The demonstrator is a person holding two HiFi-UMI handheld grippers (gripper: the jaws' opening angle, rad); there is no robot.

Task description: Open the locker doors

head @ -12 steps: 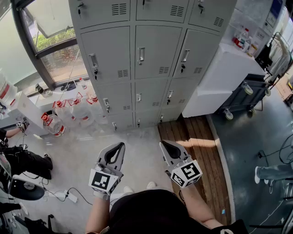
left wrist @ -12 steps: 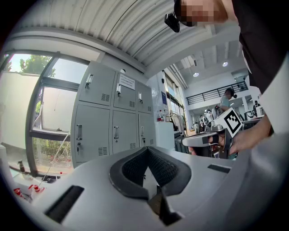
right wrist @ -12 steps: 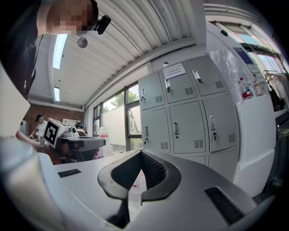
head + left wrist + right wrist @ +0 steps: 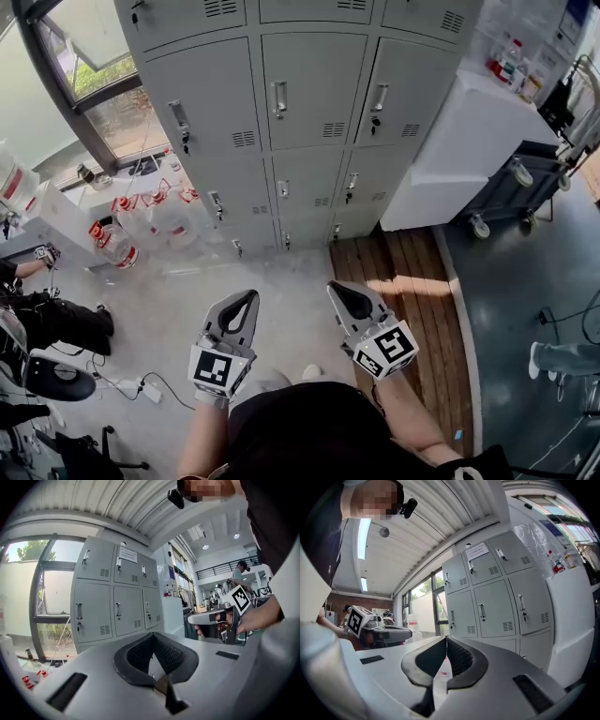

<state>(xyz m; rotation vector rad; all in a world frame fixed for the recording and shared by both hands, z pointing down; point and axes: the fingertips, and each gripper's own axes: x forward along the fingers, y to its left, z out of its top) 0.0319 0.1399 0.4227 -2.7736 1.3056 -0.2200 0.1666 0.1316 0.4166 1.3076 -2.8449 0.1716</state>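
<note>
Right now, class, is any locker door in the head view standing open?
No, every locker door visible in the head view sits flush and closed in its frame.

Place: a lab-cum-workshop hall, as I see it.
Far wall: a bank of grey steel lockers (image 4: 300,103), vented and key-locked, facing me.
Far left: clear jugs (image 4: 117,246) with red caps below a tall window (image 4: 94,80).
Far right: bottles (image 4: 506,66) on a white cabinet (image 4: 450,150); a wheeled cart (image 4: 511,192) beside it.
Near left: a power strip (image 4: 145,392) on the grey floor (image 4: 187,300).
Overhead: a corrugated metal roof (image 4: 117,503) and a railed mezzanine (image 4: 225,566).
</note>
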